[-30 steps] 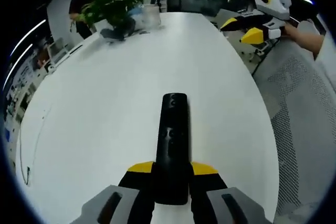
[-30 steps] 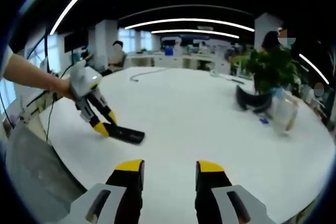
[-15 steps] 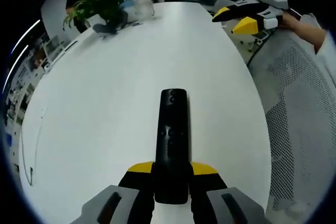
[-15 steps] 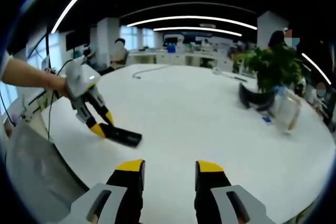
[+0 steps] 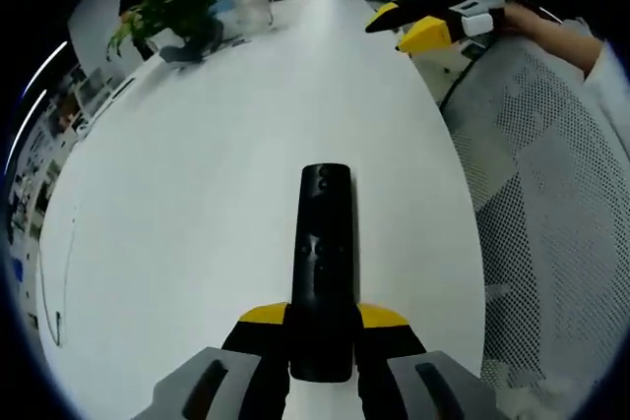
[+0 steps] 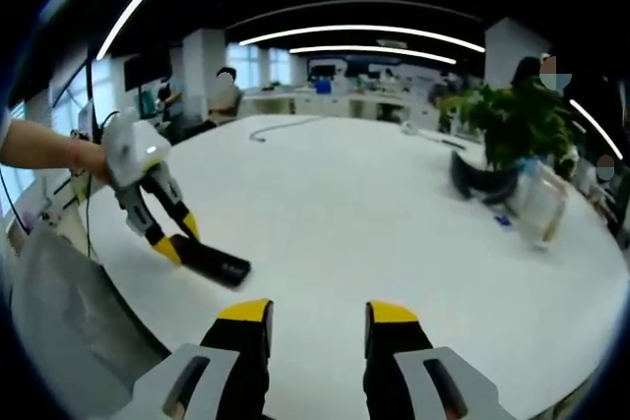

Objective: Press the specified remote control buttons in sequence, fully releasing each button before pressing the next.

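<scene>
In the left gripper view, the left gripper (image 5: pixel 322 341) clamped the remote (image 5: pixel 323 263) at its near end, pointing toward 12 o'clock over the table (image 5: pixel 177 194); it looked light, stiff and slippery. In the right gripper view, the right gripper (image 6: pixel 317 327) stood apart, empty, with the remote at 9 o'clock.

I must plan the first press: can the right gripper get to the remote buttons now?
Probably yes: the left gripper holds the remote buttons-up, the right gripper is open, and bare table lies between.

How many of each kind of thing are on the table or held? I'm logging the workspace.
Remote control: 1, shut in the left claw
Potted plant: 1
Clear container: 1
Dark curved object: 1
Cable: 1
Total: 5
</scene>
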A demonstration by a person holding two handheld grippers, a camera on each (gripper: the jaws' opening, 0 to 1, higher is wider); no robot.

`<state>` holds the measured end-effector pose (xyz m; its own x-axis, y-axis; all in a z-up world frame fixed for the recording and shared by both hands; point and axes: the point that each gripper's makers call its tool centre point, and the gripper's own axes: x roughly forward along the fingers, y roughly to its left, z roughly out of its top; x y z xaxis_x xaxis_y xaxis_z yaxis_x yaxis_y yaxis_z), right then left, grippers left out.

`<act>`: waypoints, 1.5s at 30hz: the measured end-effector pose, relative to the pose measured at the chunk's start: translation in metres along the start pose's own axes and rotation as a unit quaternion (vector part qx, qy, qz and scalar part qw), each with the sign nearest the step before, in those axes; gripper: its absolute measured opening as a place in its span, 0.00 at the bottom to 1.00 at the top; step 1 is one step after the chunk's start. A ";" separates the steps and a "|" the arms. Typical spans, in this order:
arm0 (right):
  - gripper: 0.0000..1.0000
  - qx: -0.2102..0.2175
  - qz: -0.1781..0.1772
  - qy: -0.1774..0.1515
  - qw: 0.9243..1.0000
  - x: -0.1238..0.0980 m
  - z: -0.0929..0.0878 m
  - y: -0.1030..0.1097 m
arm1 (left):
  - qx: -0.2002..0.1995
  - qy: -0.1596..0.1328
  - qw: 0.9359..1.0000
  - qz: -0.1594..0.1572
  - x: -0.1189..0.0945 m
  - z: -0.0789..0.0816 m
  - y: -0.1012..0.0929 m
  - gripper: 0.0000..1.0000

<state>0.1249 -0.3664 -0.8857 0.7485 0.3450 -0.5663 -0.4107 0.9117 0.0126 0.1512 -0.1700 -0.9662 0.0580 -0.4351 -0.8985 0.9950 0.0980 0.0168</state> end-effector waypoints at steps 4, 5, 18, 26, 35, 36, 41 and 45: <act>0.35 0.000 0.001 0.001 1.000 0.000 0.000 0.001 | 0.001 0.004 1.000 -0.001 -0.001 -0.001 -0.004 0.23; 0.35 0.000 0.001 0.001 1.000 0.000 0.000 0.001 | 0.001 0.005 1.000 -0.002 -0.001 -0.001 -0.005 0.23; 0.34 0.000 0.010 0.025 1.000 0.004 -0.008 0.004 | 0.001 0.017 1.000 -0.001 -0.003 -0.004 -0.018 0.24; 0.34 -0.001 0.014 0.033 0.999 0.005 -0.010 0.005 | 0.003 0.023 1.000 -0.001 -0.004 -0.006 -0.024 0.24; 0.33 -0.002 0.012 0.024 1.000 0.004 -0.007 0.004 | 0.004 0.028 1.000 0.001 -0.004 -0.006 -0.033 0.24; 0.33 -0.001 0.013 0.025 1.000 0.004 -0.008 0.004 | 0.006 0.030 1.000 0.000 -0.004 -0.006 -0.034 0.24; 0.32 -0.003 0.013 0.026 1.000 0.004 -0.008 0.005 | 0.014 0.046 0.999 -0.002 -0.004 -0.006 -0.040 0.24; 0.31 -0.004 0.008 0.024 1.000 0.004 -0.008 0.003 | 0.025 0.059 0.998 -0.005 -0.004 -0.007 -0.045 0.24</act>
<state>0.1222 -0.3640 -0.8941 0.7152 0.3489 -0.6056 -0.4271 0.9041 0.0166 0.1053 -0.1664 -0.9663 0.0412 -0.3277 -0.9439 0.9985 0.0476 0.0271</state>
